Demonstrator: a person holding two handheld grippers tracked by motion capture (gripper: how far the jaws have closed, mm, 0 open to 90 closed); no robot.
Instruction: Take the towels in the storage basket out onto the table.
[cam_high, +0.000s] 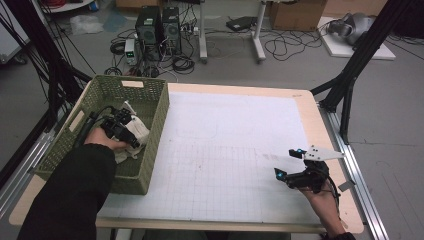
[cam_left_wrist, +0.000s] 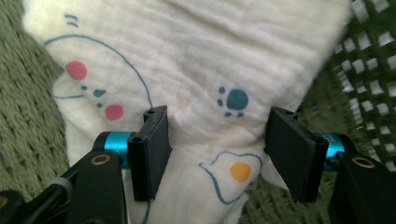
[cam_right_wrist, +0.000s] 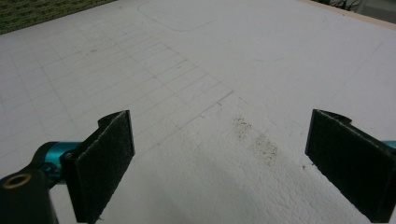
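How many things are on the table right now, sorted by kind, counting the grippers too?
Basket: 1, the green woven basket at the left of the table.
Cloth: 1, the white printed cloth lying inside the basket.
Gripper: 2, the left gripper open over the cloth, the right gripper open above the white mat.
Mat: 1.
Total: 5

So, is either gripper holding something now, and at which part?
Nothing is held. The left gripper has its fingers open astride the printed cloth in the green basket, not pressing. The right gripper is open above the white mat.
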